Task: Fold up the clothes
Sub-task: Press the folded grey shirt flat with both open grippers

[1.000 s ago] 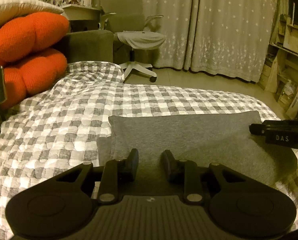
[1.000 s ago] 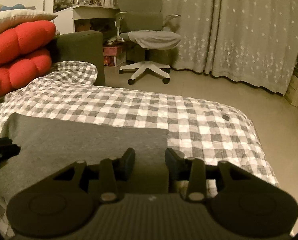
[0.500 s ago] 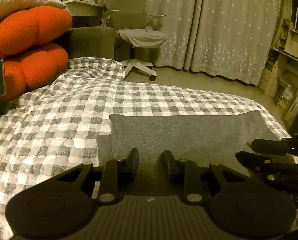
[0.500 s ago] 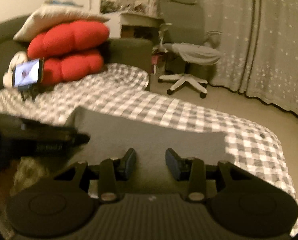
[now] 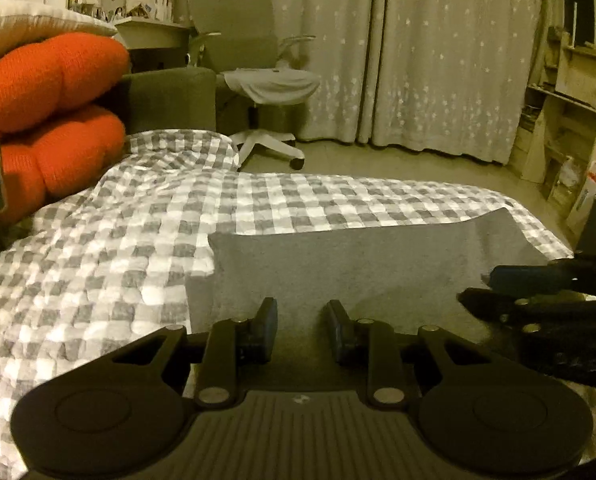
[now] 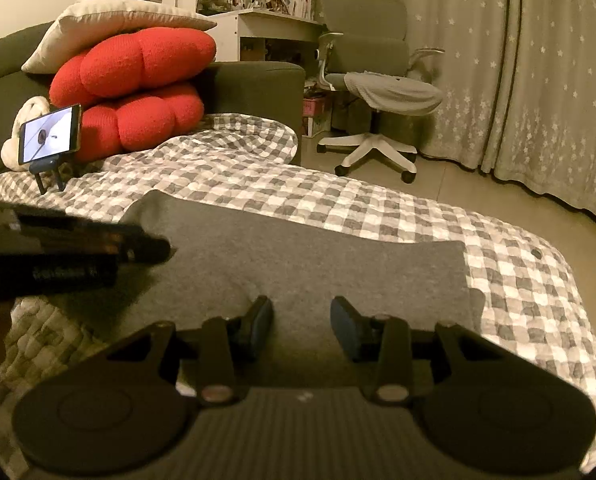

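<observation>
A folded grey garment [image 5: 369, 264] lies flat on the checked bedspread [image 5: 138, 240]; it also shows in the right wrist view [image 6: 305, 264]. My left gripper [image 5: 301, 322] is open and empty, low over the garment's near edge toward its left end. My right gripper [image 6: 301, 320] is open and empty over the garment's near edge toward its right end. The right gripper's fingers [image 5: 509, 280] show at the right of the left wrist view, turned sideways. The left gripper's fingers [image 6: 138, 244] reach in from the left of the right wrist view.
Red cushions [image 6: 138, 88] and a white pillow [image 6: 110, 20] are stacked at the bed's far left. A phone on a stand [image 6: 50, 136] stands in front of them. An office chair [image 6: 373, 92], a desk and curtains lie beyond the bed. Shelves [image 5: 569, 120] stand at the right.
The right gripper swung leftward, bringing the cushions and phone into its view, and came closer to the left gripper. The left gripper stayed nearly still. The garment has not moved.
</observation>
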`<state>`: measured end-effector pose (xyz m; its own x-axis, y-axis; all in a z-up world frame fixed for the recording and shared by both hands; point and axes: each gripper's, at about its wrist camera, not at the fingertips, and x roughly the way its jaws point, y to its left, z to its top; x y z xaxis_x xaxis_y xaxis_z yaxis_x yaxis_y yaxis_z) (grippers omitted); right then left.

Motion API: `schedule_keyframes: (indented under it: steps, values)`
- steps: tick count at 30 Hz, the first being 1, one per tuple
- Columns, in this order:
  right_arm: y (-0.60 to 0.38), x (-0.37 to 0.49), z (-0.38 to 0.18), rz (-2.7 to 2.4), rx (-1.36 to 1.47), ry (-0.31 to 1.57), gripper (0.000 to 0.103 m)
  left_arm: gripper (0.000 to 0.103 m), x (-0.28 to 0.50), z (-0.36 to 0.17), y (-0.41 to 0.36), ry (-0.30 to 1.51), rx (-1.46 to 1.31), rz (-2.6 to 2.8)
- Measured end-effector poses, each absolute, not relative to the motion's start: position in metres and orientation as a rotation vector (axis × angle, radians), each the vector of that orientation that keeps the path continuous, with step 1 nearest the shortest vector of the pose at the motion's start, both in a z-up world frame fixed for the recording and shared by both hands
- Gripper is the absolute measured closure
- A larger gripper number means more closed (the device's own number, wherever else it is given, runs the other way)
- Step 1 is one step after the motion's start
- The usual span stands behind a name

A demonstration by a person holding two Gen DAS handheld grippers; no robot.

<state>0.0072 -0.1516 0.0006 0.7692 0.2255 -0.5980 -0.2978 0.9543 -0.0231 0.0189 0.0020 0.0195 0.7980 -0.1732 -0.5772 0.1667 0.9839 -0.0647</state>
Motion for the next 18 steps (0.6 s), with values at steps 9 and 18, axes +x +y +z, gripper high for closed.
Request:
schedule_keyframes:
  steps: [9, 18]
  values:
    - [-0.146, -0.007, 0.011, 0.345, -0.117, 0.61, 0.074, 0.077, 0.016, 0.019, 0.004, 0.631, -0.021, -0.172]
    - [-0.147, -0.01, 0.012, 0.36, -0.124, 0.599, 0.075, 0.077, -0.003, 0.039, -0.002, 0.557, -0.037, -0.228]
